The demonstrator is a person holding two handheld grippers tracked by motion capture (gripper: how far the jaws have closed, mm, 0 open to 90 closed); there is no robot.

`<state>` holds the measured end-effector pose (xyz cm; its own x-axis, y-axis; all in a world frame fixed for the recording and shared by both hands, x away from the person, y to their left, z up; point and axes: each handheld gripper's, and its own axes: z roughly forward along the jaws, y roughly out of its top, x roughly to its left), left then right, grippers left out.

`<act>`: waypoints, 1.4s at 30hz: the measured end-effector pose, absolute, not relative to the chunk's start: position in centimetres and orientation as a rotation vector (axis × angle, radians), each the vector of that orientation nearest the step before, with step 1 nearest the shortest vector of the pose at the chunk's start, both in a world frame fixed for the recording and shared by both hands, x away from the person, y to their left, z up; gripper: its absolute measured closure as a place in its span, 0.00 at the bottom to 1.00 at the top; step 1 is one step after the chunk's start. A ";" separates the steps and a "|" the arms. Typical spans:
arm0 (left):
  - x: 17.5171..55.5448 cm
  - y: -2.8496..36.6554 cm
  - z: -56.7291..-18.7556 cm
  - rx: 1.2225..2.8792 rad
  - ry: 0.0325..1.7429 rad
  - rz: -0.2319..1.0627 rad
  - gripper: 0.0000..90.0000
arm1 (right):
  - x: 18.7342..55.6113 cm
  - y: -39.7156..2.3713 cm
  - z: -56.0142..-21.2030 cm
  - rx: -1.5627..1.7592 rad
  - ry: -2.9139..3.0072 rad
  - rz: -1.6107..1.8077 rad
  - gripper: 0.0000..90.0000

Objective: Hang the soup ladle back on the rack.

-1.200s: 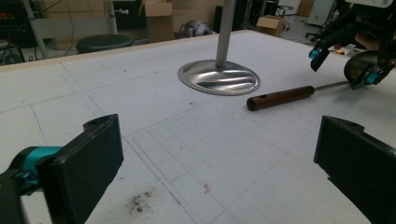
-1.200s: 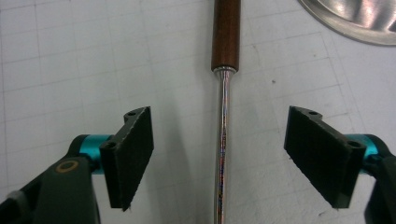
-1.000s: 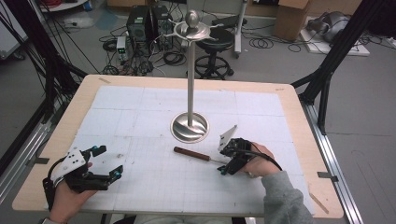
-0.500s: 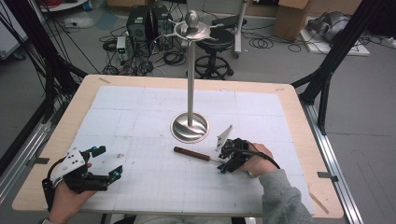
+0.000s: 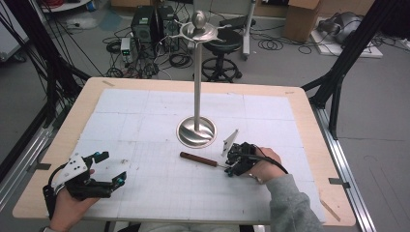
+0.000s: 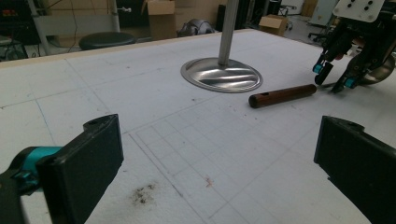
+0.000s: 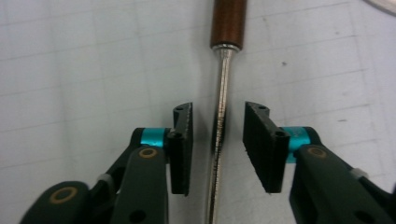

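A tool with a brown wooden handle and a thin metal shaft lies flat on the white mat, in front of the stand's base. My right gripper straddles the shaft just behind the handle. Its jaws have just been closing, and a small gap shows on each side of the shaft, so it is open. My left gripper rests open and empty at the front left. The left gripper view has the handle and the right gripper farther off.
A tall metal stand with a round base rises at the table's middle. The white gridded mat covers most of the wooden table. Dark specks mark the mat near the left gripper.
The right gripper's jaws look narrower around the shaft than a second ago. Both hands and the tool keep their places.
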<state>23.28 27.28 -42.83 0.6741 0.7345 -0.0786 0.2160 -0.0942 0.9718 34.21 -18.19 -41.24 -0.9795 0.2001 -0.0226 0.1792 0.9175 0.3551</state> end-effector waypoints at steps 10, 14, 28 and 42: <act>23.3 27.3 -42.9 1.649 0.789 0.517 0.02 | 34.7 -18.4 -41.3 0.377 3.054 0.563 0.91; 23.2 27.3 -42.8 1.647 0.791 0.518 0.02 | 34.5 -18.2 -41.2 0.390 3.045 0.545 0.93; 23.3 27.4 -42.7 1.644 0.784 0.514 0.02 | 33.5 -19.3 -39.8 0.369 2.976 0.671 0.94; 23.3 27.0 -42.4 1.632 0.757 0.521 0.02 | 32.8 -22.4 -38.0 0.402 2.852 0.954 0.94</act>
